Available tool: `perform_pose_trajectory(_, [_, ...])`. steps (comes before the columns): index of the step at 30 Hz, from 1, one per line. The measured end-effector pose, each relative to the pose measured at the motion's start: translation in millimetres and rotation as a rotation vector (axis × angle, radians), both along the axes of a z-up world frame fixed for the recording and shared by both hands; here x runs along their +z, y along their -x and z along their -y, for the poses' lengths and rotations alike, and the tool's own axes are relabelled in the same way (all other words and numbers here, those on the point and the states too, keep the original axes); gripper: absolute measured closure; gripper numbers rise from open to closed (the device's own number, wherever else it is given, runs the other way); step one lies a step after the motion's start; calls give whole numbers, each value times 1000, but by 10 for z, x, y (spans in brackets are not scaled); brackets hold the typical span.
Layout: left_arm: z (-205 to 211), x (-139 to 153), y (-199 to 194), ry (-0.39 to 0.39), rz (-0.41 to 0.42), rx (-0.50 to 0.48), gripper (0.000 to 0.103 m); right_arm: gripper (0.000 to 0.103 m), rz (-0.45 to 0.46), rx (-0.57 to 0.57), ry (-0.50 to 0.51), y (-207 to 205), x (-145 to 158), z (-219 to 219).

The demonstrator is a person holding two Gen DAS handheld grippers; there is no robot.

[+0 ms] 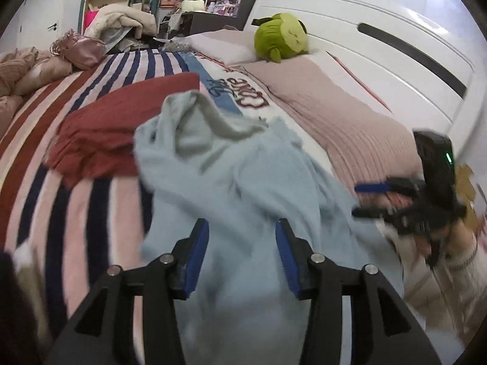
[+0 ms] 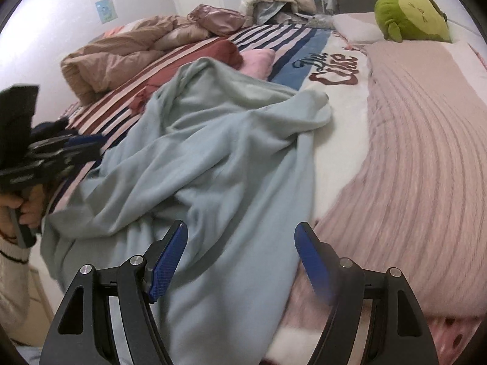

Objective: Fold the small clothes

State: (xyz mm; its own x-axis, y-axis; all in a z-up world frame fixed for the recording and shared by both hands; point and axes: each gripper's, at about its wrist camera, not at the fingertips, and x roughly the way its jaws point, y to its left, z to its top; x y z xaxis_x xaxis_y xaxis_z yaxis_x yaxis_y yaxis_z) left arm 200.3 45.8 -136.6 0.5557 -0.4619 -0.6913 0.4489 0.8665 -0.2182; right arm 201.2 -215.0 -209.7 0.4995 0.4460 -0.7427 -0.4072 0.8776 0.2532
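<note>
A pale blue garment (image 2: pixel 213 140) lay crumpled on the striped bed (image 1: pixel 100 85). Both hand-held grippers, left (image 1: pixel 242 237) and right (image 2: pixel 240 243), hovered over it, jaws apart, gripping nothing.

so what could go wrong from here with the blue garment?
1. The light blue garment lies bunched and creased; a grab now may pinch several layers.
2. Both the left gripper and the right gripper are open, holding nothing.
3. The red garment touches it and could get dragged along.
</note>
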Motion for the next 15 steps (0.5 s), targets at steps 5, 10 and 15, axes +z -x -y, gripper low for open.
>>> perform_pose_trajectory(5, [-251,-179,539,-24,-44,-11,61,33,-12,33,-20,256,-7,-137])
perform_pose_trajectory(10, [-412,-378,729,-10,-88,46,61,34,-54,145,-53,481,-81,-497])
perform_pose_trajectory(15, [-444,-429,807,-33,-72,83,61,75,-23,139,90,571,-241,-821])
